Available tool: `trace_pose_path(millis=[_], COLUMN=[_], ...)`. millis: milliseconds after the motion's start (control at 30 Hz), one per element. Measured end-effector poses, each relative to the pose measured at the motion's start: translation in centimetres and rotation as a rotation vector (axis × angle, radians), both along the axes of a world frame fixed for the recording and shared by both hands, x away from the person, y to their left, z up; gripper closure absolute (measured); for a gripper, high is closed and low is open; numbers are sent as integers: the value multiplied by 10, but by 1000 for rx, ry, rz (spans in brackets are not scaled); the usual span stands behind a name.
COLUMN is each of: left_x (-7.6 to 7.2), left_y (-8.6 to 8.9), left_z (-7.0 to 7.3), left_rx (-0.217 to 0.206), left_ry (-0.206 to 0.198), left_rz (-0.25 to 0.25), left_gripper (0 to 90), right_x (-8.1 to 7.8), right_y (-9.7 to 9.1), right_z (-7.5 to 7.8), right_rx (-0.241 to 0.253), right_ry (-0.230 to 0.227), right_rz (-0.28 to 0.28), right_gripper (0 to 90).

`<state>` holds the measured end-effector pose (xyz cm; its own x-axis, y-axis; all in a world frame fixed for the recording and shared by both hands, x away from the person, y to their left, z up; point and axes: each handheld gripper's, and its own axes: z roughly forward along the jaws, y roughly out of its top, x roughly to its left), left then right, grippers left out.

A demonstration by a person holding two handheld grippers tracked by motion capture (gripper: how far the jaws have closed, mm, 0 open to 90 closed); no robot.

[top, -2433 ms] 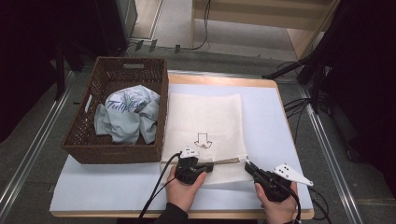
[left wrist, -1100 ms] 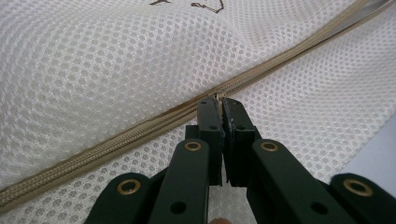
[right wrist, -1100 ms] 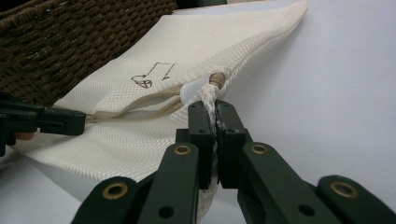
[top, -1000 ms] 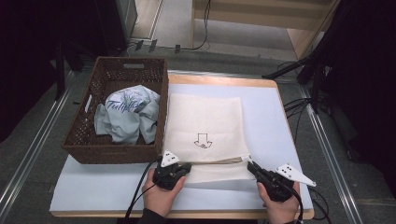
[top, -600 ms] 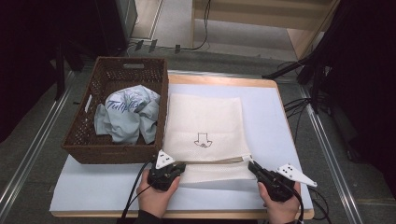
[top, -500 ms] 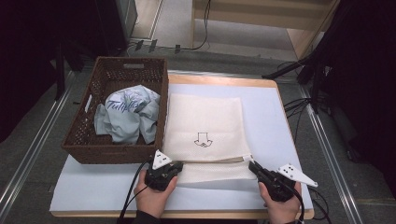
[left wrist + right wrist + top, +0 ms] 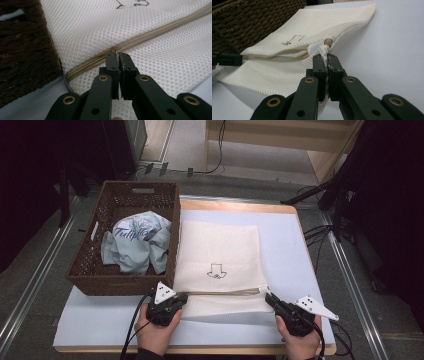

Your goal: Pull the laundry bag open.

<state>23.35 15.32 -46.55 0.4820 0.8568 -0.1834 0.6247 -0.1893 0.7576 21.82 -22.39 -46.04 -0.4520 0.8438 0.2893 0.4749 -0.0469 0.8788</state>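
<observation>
Both jaws clamped on mesh bag (image 7: 220,265): zipper pull, corner.

Item count, by kind:

- Grippers: two. The left gripper (image 7: 181,296) is at the near edge of the table (image 7: 300,245), toward its near left corner; the right gripper (image 7: 270,298) is toward its near right corner. One hand carries each: left hand (image 7: 156,332), right hand (image 7: 299,342).
- Mesh laundry bags: one (image 7: 220,250), lying mid-table, with one zipper (image 7: 160,31) and one printed mark (image 7: 216,271).
- Wicker baskets: one (image 7: 165,265), along the left edge of the table.
- Crumpled garments: one (image 7: 134,242), inside the basket.
- Table covers: one pale blue mat (image 7: 285,240), spread over the table top.
</observation>
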Motion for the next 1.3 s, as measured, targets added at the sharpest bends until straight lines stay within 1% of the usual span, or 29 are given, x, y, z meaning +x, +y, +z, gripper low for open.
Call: trace_pose_path(millis=[67, 200, 333, 467, 500, 533, 567, 600, 633, 667, 700, 733, 767, 800, 833, 867, 900, 933, 967, 1000, 1033, 1133, 1200, 1300], left_x=[-1, 0, -1, -1, -1, -1, -2, -1, -1, -2, -2, -3, -3, -4, -5, -5, -6, -6, -7, -7, -7, -7, -8, -8], left_y=[0, 4, 5, 10, 11, 11, 13, 17, 20, 21, 23, 26, 27, 29, 32, 35, 37, 40, 42, 44, 46, 45, 45, 45], left_z=[0, -1, -1, 1, 1, 1, 2, 1, 1, 0, 0, 0, 0, 0, 0, -1, -1, -2, -2, -3, -4, -3, -3, -3], left_rx=[9, -23, -30, -70, -68, -54, -43, -70, -80, -64, -59, -65, -63, -44, -41, -54, -42, -45, -25, -35, -44, -34, -27, -30], left_ry=[-5, 11, 11, 15, 18, 14, 4, 19, 29, 29, 26, 31, 33, 26, 25, 30, 28, 30, 27, 31, 37, 31, 25, 15], left_rz=[3, 4, 4, 7, 8, 20, 27, 23, 23, 39, 40, 36, 43, 52, 58, 52, 61, 58, 67, 66, 69, 70, 66, 68], left_gripper=[881, 881, 881, 882, 882, 882, 883, 883, 883, 883, 883, 883, 883, 883, 883, 883, 883, 883, 883, 883, 883, 883, 883, 883], right_x=[0, 0, 0, 0, -1, -1, -1, -1, -1, -1, -1, -1, -1, -1, -1, -1, -1, -1, 0, -1, -1, -1, -1, -1], right_y=[0, -1, 0, 0, 0, 0, 1, 0, -1, -2, -1, -1, 0, 0, 0, 0, -1, -2, -2, -2, -2, -1, -1, -2], right_z=[0, -1, -1, -1, 0, 0, 0, 0, 0, 0, 0, -1, 0, 0, 0, 0, 0, 0, -1, -1, -1, -2, -2, -5], right_rx=[-2, 0, -8, -13, -16, -16, -24, -34, -9, -13, -30, -31, -28, -33, -42, -34, -27, -35, -23, -35, -30, -41, -34, -37], right_ry=[0, 1, 6, 4, 4, 4, 2, 5, 11, 10, 7, 6, 8, 5, 5, 8, 12, 11, 16, 17, 17, 15, 23, 27], right_rz=[-1, -3, -5, -5, -3, -2, -12, -21, -14, -13, -20, -18, -20, -22, -28, -30, -24, -32, -24, -35, -31, -29, -35, -30], right_gripper=[880, 880, 880, 880, 880, 881, 882, 881, 881, 881, 881, 881, 881, 882, 882, 882, 882, 882, 882, 882, 883, 883, 882, 882])
